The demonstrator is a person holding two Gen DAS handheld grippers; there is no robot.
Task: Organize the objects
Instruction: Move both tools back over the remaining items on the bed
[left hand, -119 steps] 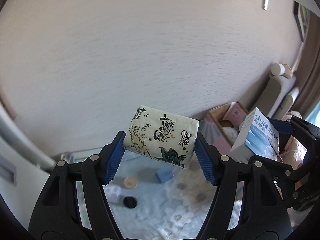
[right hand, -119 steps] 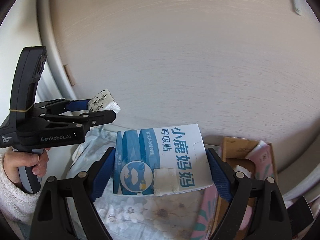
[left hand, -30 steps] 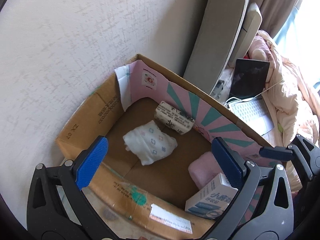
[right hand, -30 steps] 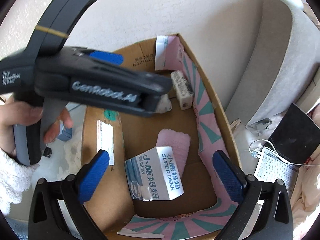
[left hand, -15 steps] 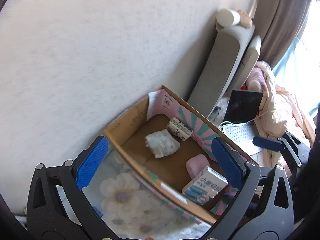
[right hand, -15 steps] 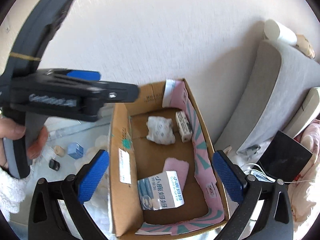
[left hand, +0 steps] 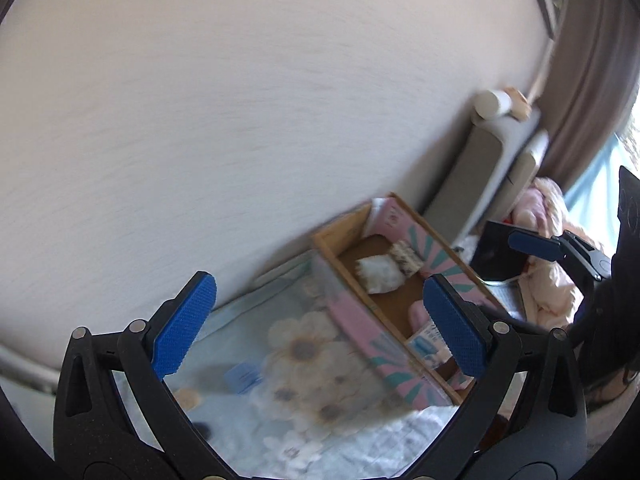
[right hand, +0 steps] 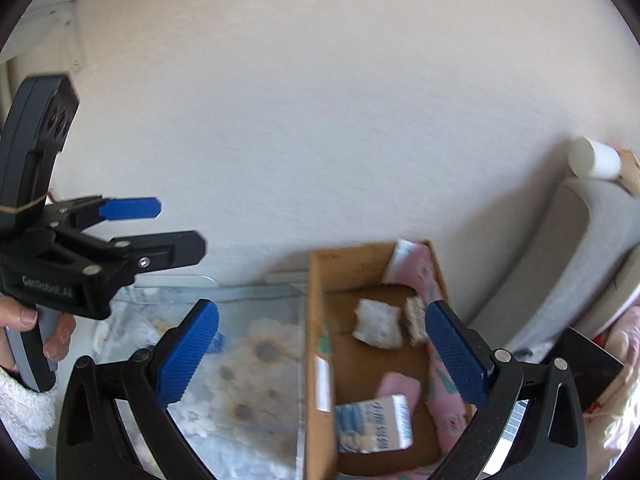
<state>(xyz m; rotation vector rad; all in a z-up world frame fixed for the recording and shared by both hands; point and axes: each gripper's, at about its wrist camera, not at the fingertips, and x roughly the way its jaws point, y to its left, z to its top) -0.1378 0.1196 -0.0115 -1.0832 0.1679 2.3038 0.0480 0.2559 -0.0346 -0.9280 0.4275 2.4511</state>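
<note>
Above the floral cloth (right hand: 256,364), left tongs (left hand: 320,320) wide open and empty, right tongs (right hand: 322,350) likewise, cardboard box (right hand: 316,320) beneath

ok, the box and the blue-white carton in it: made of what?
Box: corrugated cardboard by the look, matte brown walls and floor, with pink and teal print on the flaps. Blue-white carton: thin printed paperboard, probably; crisp folded edges, slight sheen, though blur leaves the finish uncertain.
</note>
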